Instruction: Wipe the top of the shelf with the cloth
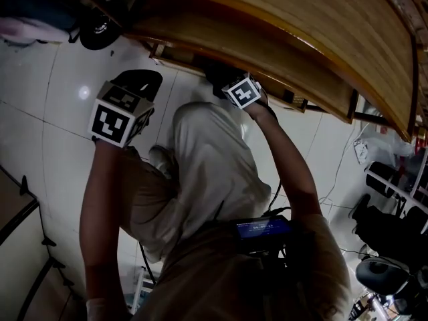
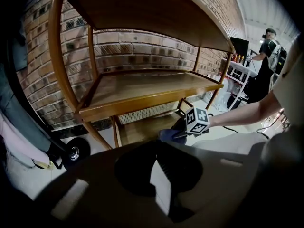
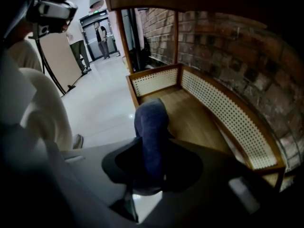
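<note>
The wooden shelf unit curves across the top of the head view. My right gripper is shut on a dark blue cloth that sticks out ahead of its jaws. It hangs at the front edge of the lowest shelf, which has cane-panel sides. In the left gripper view the same cloth shows beside the right gripper, below the middle shelf. My left gripper sits back over the floor, shut with nothing in it. In the head view it is left of my legs.
A brick wall stands behind the shelf. A black wheel sits on the white tile floor at its left foot. A person stands by a white rack far right; two more people stand down the corridor. Cables lie on the floor.
</note>
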`<state>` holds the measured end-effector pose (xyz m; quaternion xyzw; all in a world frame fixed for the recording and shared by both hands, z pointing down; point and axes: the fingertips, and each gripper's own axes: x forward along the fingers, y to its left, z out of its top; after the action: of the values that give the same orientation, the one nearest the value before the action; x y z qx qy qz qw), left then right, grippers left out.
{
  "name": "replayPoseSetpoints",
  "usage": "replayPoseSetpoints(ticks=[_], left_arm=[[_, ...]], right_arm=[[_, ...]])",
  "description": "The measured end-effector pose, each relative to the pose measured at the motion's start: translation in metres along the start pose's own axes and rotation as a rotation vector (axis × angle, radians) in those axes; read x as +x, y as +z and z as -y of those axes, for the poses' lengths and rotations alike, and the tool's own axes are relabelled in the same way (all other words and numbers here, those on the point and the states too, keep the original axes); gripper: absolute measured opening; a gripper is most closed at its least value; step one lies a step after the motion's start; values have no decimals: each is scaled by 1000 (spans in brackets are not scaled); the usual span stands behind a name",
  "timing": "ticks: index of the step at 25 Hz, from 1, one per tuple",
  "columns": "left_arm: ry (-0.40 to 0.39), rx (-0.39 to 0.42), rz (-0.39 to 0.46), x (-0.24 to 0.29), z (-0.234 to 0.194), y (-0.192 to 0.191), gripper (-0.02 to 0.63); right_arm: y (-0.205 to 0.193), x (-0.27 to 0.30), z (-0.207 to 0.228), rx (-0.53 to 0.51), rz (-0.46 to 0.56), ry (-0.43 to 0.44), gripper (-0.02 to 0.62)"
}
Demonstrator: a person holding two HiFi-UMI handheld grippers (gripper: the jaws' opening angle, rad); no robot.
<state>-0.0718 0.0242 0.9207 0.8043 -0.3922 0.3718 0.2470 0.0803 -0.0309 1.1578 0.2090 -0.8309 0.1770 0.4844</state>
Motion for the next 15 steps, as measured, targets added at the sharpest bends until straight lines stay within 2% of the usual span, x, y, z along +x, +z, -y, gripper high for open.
replayPoseSetpoints(ticks=[4,11,15], left_arm=[[14,-12,-5,1,-3,-2,5],[14,8,-4,8,-1,6,5],[-16,21,1,13,10,16,5]], right_arm=[[-24,-24,20,2,13,-35,101],[-89,-61,55,90,-22,-109,106],[-134,-80,74,172,-68,-142,109]])
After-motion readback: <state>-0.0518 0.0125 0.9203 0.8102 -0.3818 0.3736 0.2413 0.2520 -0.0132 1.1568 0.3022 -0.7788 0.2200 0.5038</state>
